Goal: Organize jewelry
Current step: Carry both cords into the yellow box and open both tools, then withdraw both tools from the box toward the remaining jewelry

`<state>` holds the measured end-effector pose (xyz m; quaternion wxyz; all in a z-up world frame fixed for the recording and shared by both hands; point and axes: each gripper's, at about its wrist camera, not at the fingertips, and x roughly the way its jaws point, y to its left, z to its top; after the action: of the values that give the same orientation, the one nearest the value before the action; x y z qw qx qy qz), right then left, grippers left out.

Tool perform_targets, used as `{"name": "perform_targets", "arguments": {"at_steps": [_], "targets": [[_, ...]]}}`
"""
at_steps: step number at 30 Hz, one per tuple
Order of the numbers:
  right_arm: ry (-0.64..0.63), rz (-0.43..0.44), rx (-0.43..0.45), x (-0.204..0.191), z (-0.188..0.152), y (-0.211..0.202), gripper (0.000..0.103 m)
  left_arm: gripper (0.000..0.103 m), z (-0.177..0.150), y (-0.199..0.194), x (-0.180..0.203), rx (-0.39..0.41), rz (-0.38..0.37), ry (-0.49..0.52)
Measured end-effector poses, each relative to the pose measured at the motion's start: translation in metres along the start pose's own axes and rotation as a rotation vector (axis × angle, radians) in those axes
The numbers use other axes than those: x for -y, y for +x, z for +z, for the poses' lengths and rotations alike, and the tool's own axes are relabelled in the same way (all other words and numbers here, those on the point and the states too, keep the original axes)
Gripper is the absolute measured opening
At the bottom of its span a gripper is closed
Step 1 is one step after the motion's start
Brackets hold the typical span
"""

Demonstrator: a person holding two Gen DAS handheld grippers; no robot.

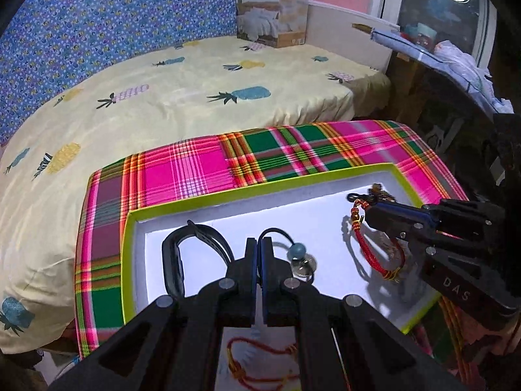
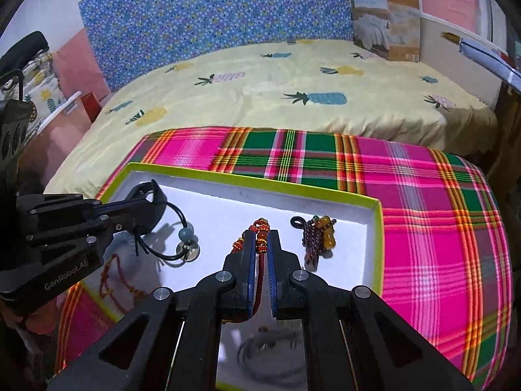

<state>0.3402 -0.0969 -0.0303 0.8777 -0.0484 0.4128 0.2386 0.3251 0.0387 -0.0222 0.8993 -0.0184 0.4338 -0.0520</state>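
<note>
Left gripper (image 1: pixel 257 244) jaws pressed together, pinching the black cord bracelet (image 1: pixel 276 238); its cord loops out past the right fingertip, blue bead and clear beads (image 1: pixel 301 259) hanging just right of the tip, over the white tray floor. Black watch band (image 1: pixel 182 254) lies in the tray just left of the left gripper, whether touching it cannot tell. Right gripper (image 2: pixel 260 244) nearly closed, pinching the red braided bracelet (image 2: pixel 260 254); cord runs down between the pads, knotted end with orange beads sticks out beyond the tips. Just right of the right gripper's tips, amber-and-dark bead bracelet (image 2: pixel 317 238) lies on the tray floor, apart from the fingers. Another red cord piece (image 1: pixel 257 358) shows under the left gripper body, near edge of tray. Green-rimmed tray (image 2: pixel 254 181) sits on plaid cloth (image 2: pixel 423 211). Beyond it, bed with pineapple-print sheet (image 2: pixel 276 78); a quilt box (image 2: pixel 387 19) at the far back.
</note>
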Motion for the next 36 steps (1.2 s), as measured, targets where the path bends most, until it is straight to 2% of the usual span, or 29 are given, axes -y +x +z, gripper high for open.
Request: {"name": "perform_targets", "arguments": {"at_steps": [6, 11, 15, 17, 22, 32, 36], "targets": [[0.005, -0.018, -0.050, 0.003, 0.002, 0.017, 0.007, 0.002, 0.001, 0.012, -0.003, -0.024, 0.010, -0.001], [0.030, -0.008, -0.060, 0.009, 0.004, 0.018, 0.007, 0.003, -0.001, 0.015, -0.002, -0.033, 0.027, 0.009], [0.033, -0.019, -0.069, 0.010, 0.005, 0.018, 0.012, 0.003, -0.001, 0.010, 0.003, -0.015, 0.041, 0.032], [0.035, -0.012, -0.063, 0.011, 0.005, 0.016, 0.015, 0.005, -0.001, 0.009, 0.003, -0.014, 0.038, 0.028], [0.025, -0.017, -0.054, 0.008, 0.004, 0.011, 0.015, 0.019, -0.002, 0.005, -0.002, -0.010, 0.030, 0.003], [0.007, -0.010, -0.006, -0.005, -0.007, -0.024, 0.015, 0.019, -0.013, -0.024, 0.000, 0.024, 0.029, -0.023], [-0.008, -0.002, 0.016, -0.014, -0.019, -0.049, 0.015, 0.019, -0.029, -0.044, 0.001, 0.037, 0.066, -0.025]]}}
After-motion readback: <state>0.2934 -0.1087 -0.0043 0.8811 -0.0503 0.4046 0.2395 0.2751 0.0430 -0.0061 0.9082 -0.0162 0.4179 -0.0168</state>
